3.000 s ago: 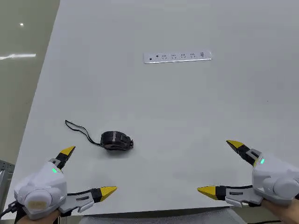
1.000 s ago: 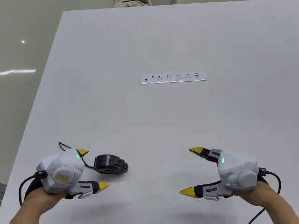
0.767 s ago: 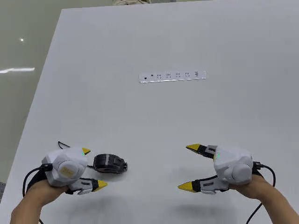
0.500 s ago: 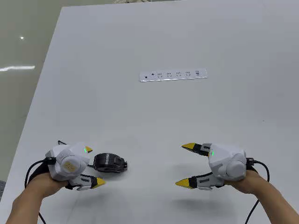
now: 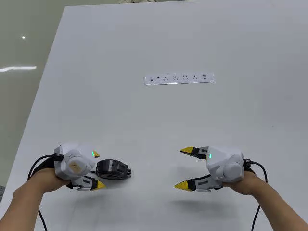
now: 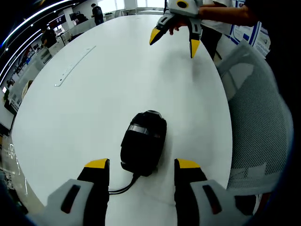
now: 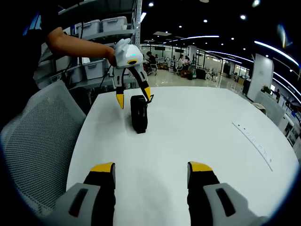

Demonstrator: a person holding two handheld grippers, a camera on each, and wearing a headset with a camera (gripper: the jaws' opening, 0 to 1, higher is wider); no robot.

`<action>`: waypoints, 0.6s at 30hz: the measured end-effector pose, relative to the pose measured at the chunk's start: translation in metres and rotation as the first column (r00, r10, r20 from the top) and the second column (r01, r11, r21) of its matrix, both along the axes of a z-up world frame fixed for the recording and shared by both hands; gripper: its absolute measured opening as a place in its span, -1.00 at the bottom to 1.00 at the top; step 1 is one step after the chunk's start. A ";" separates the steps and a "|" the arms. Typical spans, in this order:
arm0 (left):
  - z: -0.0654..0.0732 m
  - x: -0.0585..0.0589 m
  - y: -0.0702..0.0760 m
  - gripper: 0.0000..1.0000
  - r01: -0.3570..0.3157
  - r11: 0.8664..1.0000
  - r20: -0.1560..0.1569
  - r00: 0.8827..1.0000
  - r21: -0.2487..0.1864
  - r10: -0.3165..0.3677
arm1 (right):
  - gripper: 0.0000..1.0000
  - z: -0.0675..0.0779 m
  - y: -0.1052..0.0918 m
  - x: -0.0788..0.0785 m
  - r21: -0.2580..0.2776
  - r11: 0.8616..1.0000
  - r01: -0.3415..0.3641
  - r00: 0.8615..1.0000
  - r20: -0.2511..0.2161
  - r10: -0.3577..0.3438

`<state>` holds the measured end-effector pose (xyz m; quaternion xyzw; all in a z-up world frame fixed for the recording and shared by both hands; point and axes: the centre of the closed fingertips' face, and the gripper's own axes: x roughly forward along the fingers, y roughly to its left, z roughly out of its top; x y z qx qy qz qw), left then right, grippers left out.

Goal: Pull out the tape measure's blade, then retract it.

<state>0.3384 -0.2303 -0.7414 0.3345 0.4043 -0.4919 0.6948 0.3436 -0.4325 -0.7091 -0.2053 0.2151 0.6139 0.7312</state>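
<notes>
Left claw (image 5: 98, 169) sits low at the near-left part of the white counter (image 5: 159, 120), jaws spread wide. The black tape measure (image 6: 143, 142) lies flat between them. In the left gripper view its near end sits between the two yellow tips, with a gap showing on each side, so nothing is pinched. A thin dark strap (image 6: 123, 188) runs from the case back toward the claw. The blade is tucked inside the case.

Over on the right, well apart from the case, the right claw (image 5: 183, 168) hangs just above the counter, jaws also spread, nothing between them, tips pointing toward the tape measure. A white power strip (image 5: 179, 78) lies farther up the counter.
</notes>
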 end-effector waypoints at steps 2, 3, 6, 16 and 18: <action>-0.001 0.000 -0.003 0.00 0.017 1.000 -0.009 1.000 -0.006 -0.018 | 0.22 -0.002 0.004 0.001 -0.002 1.000 -0.008 1.000 0.000 0.008; -0.003 0.000 -0.004 0.00 0.036 0.999 -0.014 0.999 0.000 -0.036 | 0.21 -0.003 0.006 0.001 -0.001 1.000 -0.012 1.000 -0.001 0.012; -0.007 0.000 -0.006 -0.06 0.081 0.997 -0.013 0.997 0.020 -0.081 | 0.19 -0.005 0.013 0.001 -0.002 1.000 -0.026 1.000 -0.005 0.026; -0.012 0.004 -0.011 -0.23 0.169 0.985 -0.016 0.986 0.039 -0.169 | 0.08 -0.011 0.043 0.003 -0.010 0.996 -0.085 0.996 0.001 0.085; -0.014 0.005 -0.011 -0.27 0.180 0.983 -0.019 0.984 0.046 -0.180 | 0.06 -0.012 0.049 0.003 -0.008 0.996 -0.094 0.996 0.000 0.094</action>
